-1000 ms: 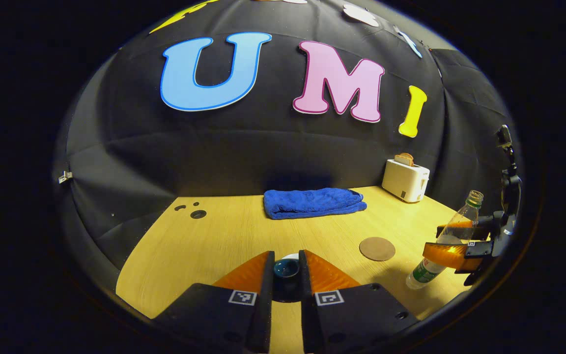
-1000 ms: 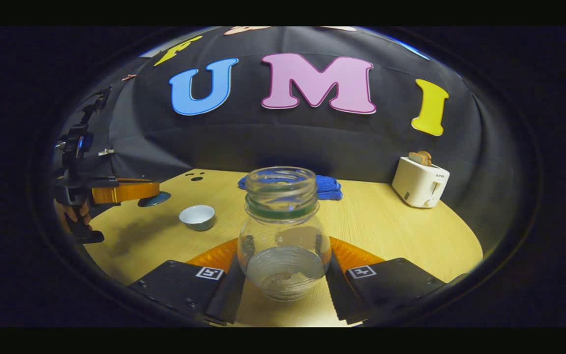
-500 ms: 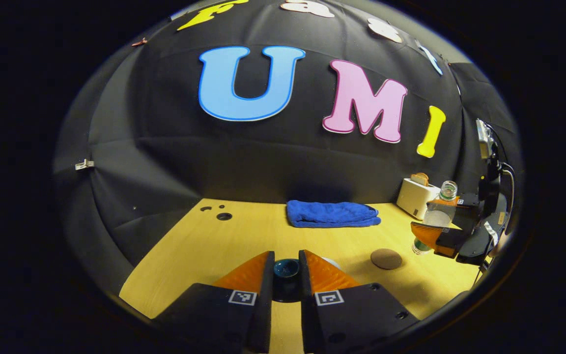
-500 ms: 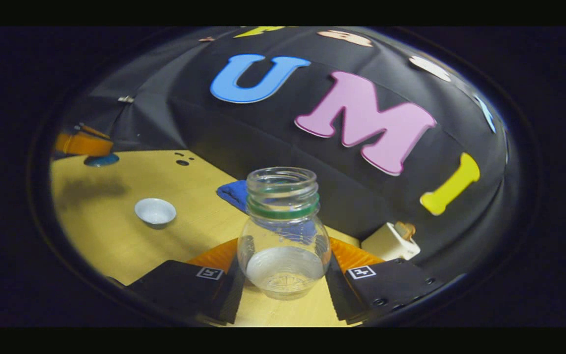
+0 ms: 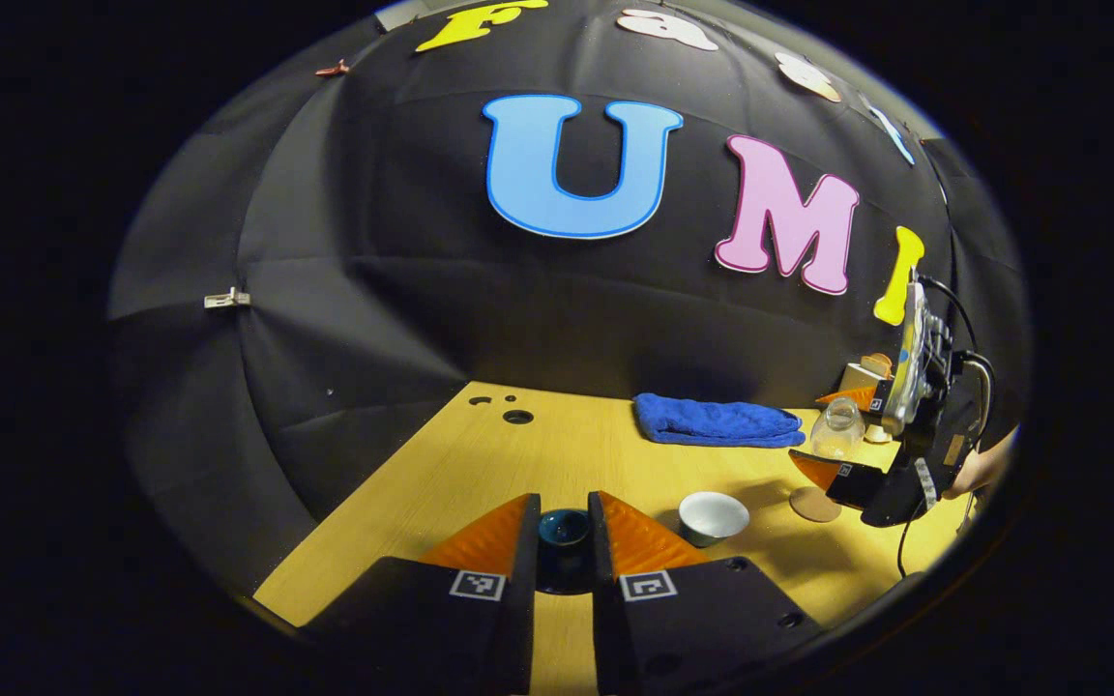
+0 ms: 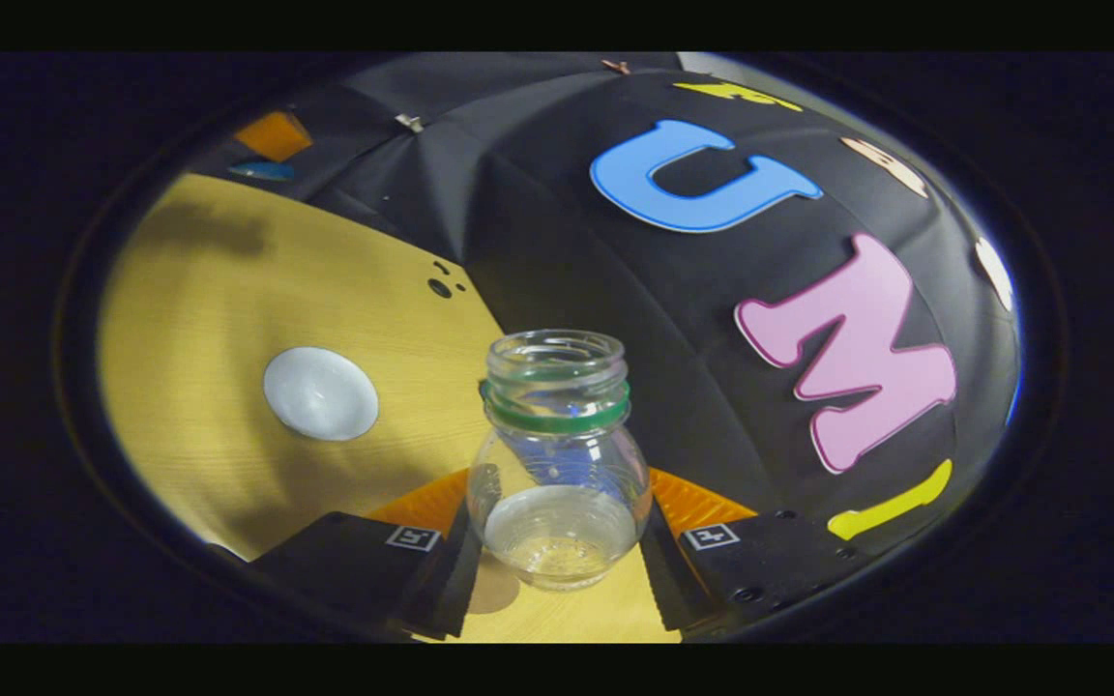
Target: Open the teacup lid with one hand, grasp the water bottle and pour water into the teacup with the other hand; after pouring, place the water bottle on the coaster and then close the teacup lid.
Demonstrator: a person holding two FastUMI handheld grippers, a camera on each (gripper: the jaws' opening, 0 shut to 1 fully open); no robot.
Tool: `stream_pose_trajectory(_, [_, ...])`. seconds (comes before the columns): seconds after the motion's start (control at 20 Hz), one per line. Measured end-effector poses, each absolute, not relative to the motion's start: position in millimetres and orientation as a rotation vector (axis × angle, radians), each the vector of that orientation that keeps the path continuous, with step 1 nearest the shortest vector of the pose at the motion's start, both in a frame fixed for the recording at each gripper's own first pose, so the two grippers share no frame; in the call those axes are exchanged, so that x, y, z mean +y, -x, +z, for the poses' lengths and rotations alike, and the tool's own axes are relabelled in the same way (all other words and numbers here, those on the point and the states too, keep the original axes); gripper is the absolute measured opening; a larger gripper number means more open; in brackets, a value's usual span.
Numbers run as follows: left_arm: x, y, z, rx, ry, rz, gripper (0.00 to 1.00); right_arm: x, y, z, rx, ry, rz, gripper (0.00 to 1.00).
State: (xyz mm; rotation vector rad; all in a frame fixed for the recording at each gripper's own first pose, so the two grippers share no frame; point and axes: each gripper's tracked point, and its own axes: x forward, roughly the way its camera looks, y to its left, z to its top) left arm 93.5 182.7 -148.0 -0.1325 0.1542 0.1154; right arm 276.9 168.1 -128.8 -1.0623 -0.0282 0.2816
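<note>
Right tool [image 6: 557,541] has swung its pinched water bottle [image 6: 557,454] tilted toward teacup [image 5: 713,515] | left tool [image 5: 564,530] clamps teacup lid [image 5: 563,528], beside teacup | coaster [image 5: 813,504] right of teacup on table [image 5: 557,454]

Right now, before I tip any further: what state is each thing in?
teacup: uncovered, upright on the table, apart from both grippers.
teacup lid: lifted off, clamped in the left gripper.
water bottle: capless, partly full, held in the right gripper.
coaster: bare.
towel: folded.
</note>
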Motion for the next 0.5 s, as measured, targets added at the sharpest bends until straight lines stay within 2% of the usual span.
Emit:
stream_pose_trajectory(0.05, [185, -93, -150, 0.155, 0.137, 0.116, 0.25, 172, -280, -132, -0.036, 1.083, 0.285, 0.76])
stream_pose_trajectory(0.1, [187, -93, -149, 0.153, 0.138, 0.116, 0.29, 175, -284, -133, -0.043, 1.104, 0.286, 0.76])
stream_pose_trajectory(0.15, [189, -94, -151, 0.152, 0.138, 0.115, 0.25, 177, -285, -134, -0.051, 1.128, 0.283, 0.76])
stream_pose_trajectory(0.25, [192, -94, -153, 0.150, 0.143, 0.113, 0.29, 180, -293, -136, -0.065, 1.174, 0.275, 0.76])
stream_pose_trajectory(0.35, [193, -95, -157, 0.152, 0.154, 0.112, 0.25, 183, -306, -139, -0.079, 1.219, 0.279, 0.75])
stream_pose_trajectory(0.4, [194, -96, -159, 0.153, 0.159, 0.112, 0.25, 184, -311, -141, -0.086, 1.247, 0.282, 0.79])
stream_pose_trajectory(0.5, [194, -98, -163, 0.153, 0.168, 0.113, 0.25, 190, -310, -150, -0.111, 1.301, 0.293, 0.76])
